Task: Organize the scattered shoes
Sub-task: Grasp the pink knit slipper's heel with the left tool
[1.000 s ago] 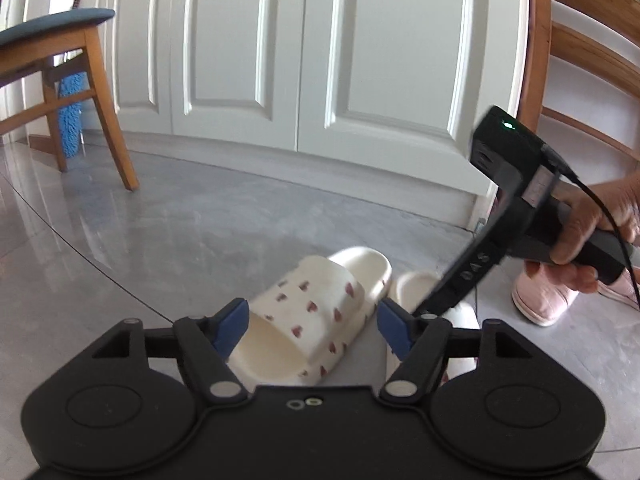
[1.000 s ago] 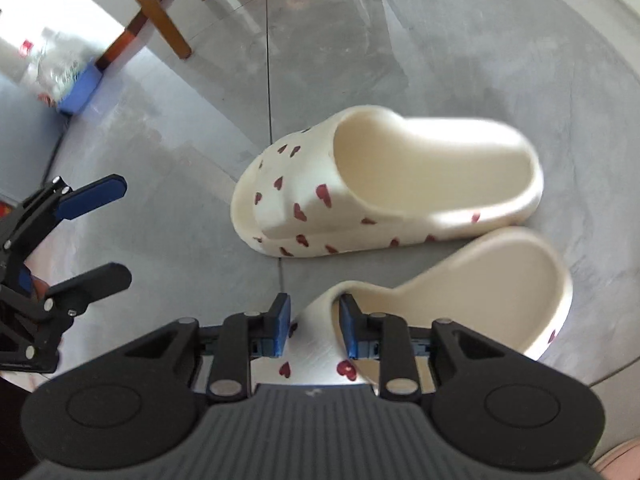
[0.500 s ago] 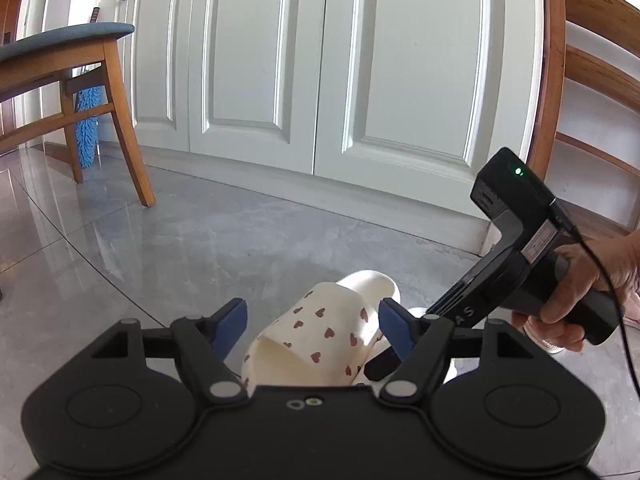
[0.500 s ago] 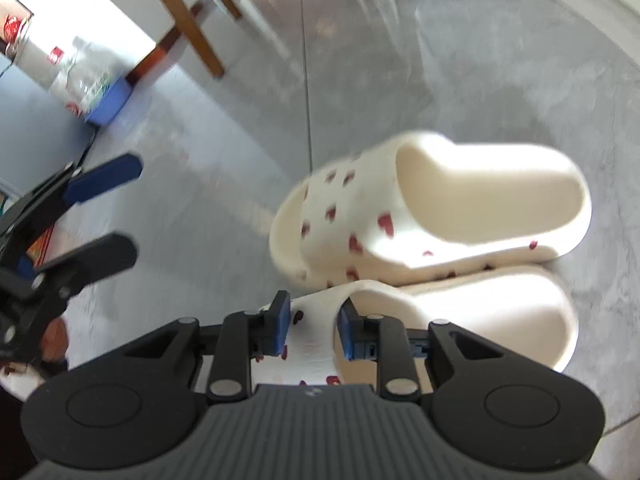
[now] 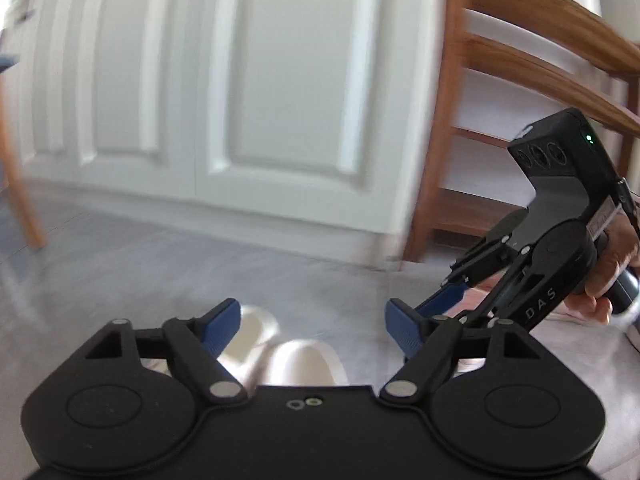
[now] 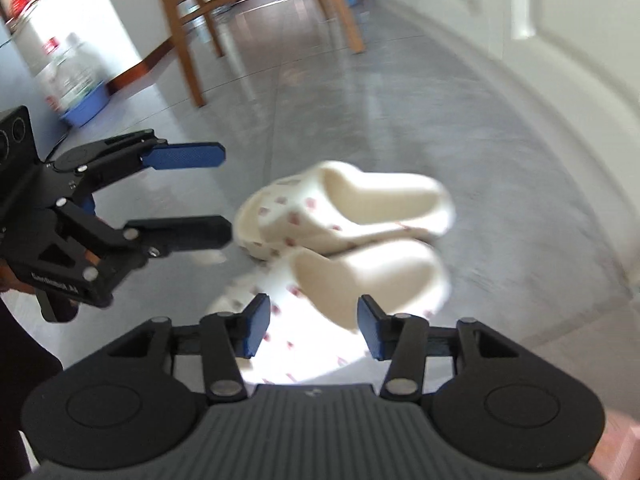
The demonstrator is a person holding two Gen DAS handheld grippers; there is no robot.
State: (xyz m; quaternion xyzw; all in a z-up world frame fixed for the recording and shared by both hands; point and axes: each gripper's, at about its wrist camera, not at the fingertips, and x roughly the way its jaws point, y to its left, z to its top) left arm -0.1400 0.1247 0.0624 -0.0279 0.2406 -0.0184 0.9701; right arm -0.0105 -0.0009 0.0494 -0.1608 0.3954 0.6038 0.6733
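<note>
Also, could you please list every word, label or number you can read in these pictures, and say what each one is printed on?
"DAS": on the body of the right gripper, seen from the left wrist.
White lettering on the body of the left gripper, seen from the right wrist: too blurred to read.
Labels on the plastic bottles by the wall: too blurred to read.

Both wrist views are smeared by motion. From the left wrist, the two cream slippers (image 5: 280, 350) show only as pale rounded ends above the left gripper's (image 5: 312, 326) black body, which hides the rest; their heart print cannot be made out there. The white cabinet doors (image 5: 248, 80) are streaked, and a wooden chair leg (image 5: 20, 184) is cut by the left edge. The hand (image 5: 612, 276) holding the right gripper (image 5: 444, 300) runs off the right edge. From the right wrist, the near slipper's (image 6: 360, 292) front is washed out by glare and partly covered by the gripper body. Something pink (image 6: 620, 448) at the bottom right corner is too cropped to identify.
</note>
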